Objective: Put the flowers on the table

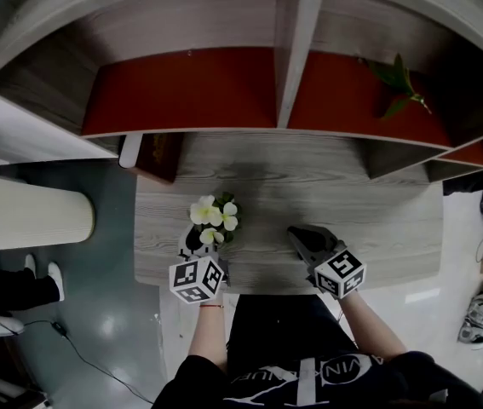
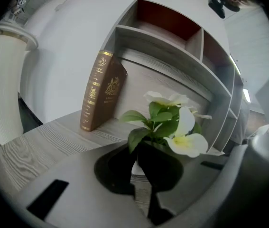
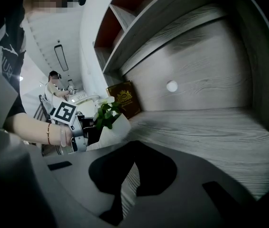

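White flowers with green leaves (image 1: 214, 214) stand in a small white pot near the front left of the grey wooden table (image 1: 326, 194). My left gripper (image 1: 205, 244) comes at them from the table's front edge and is shut on the pot. In the left gripper view the blooms (image 2: 172, 122) rise just above the dark jaws (image 2: 141, 163). The right gripper view shows the flowers (image 3: 106, 113) and pot (image 3: 113, 129) held at the left. My right gripper (image 1: 296, 233) lies low over the table to the right, shut and empty (image 3: 135, 146).
A brown book (image 1: 158, 154) leans at the table's back left corner. Behind the table runs a shelf with a red back (image 1: 181, 88); a green sprig (image 1: 397, 83) lies in its right compartment. A white cylinder (image 1: 32, 214) stands on the floor at left.
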Motion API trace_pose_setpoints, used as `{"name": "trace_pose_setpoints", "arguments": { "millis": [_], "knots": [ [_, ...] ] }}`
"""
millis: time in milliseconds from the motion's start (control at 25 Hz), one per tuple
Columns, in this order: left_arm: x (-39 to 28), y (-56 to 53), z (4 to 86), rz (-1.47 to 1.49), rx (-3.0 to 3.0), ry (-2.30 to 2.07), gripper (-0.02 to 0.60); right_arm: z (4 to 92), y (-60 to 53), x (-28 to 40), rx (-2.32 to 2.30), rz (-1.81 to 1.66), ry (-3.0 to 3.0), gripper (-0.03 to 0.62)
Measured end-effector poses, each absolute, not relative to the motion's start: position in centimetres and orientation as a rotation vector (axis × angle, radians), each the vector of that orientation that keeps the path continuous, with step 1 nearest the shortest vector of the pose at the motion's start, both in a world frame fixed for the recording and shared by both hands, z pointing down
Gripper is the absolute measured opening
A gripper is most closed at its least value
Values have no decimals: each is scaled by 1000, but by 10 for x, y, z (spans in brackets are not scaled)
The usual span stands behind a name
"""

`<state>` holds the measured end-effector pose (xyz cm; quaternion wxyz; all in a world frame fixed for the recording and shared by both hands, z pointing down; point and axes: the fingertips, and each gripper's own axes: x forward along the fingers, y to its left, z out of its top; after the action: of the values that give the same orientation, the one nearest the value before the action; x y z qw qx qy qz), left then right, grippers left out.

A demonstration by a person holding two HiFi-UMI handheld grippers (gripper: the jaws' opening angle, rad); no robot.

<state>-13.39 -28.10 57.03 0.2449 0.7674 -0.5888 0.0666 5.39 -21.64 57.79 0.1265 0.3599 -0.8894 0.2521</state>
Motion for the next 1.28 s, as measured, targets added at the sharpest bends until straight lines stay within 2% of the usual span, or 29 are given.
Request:
{"name": "trace_pose_setpoints", "arguments": {
  "millis": [840,1280],
  "knots": [
    [-133,-318,579,102,2089,-1688,17,582,-222,52,997,753,-2623,11],
    [-126,-318,579,154,2120,-1677,17,584,-219,60,1013,827,-2638,11]
  ]
}}
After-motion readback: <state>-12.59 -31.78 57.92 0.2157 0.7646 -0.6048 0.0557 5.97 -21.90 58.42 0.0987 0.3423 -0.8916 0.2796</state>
